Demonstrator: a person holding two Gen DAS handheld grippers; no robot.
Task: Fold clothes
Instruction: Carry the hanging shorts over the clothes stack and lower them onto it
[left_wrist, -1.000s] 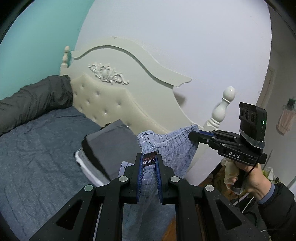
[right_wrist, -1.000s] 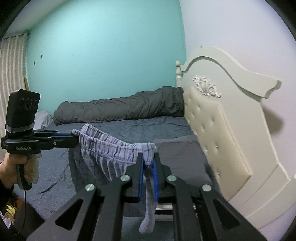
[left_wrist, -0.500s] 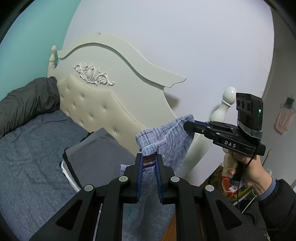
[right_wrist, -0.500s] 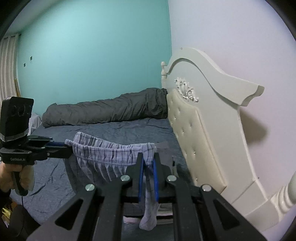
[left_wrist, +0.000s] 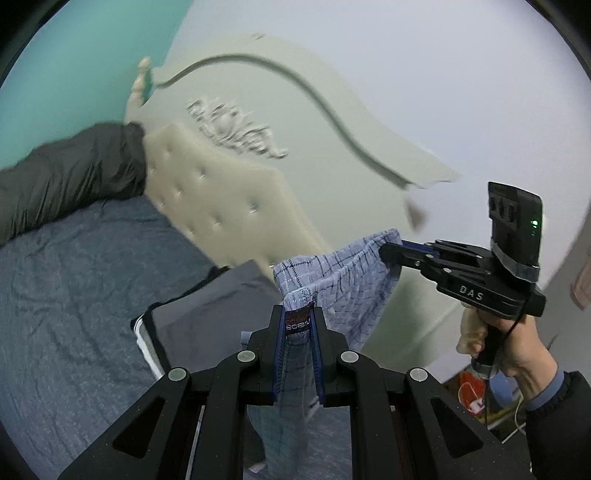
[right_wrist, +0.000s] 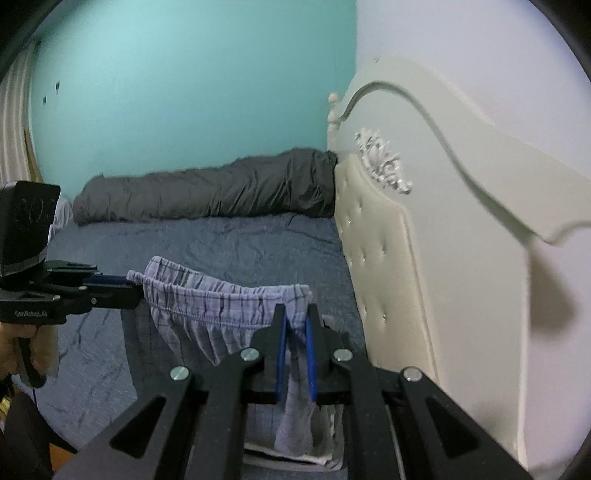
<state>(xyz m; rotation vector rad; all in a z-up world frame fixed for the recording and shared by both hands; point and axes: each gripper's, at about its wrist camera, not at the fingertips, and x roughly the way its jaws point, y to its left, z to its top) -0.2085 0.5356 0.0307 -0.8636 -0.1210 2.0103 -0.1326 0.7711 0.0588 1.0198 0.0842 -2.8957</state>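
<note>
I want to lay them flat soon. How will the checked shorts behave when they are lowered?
The checked shorts are probably floppy: the waistband sags between the left gripper and right gripper. Likely light, since small pinches hold them.

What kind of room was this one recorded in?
Most likely a home bedroom: a bed with a blue sheet, a cream tufted headboard and a rolled dark duvet against the teal wall.

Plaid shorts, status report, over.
Left gripper and right gripper both shut on plaid shorts waistband. Shorts hang above the bed. Folded grey pile underneath.
</note>
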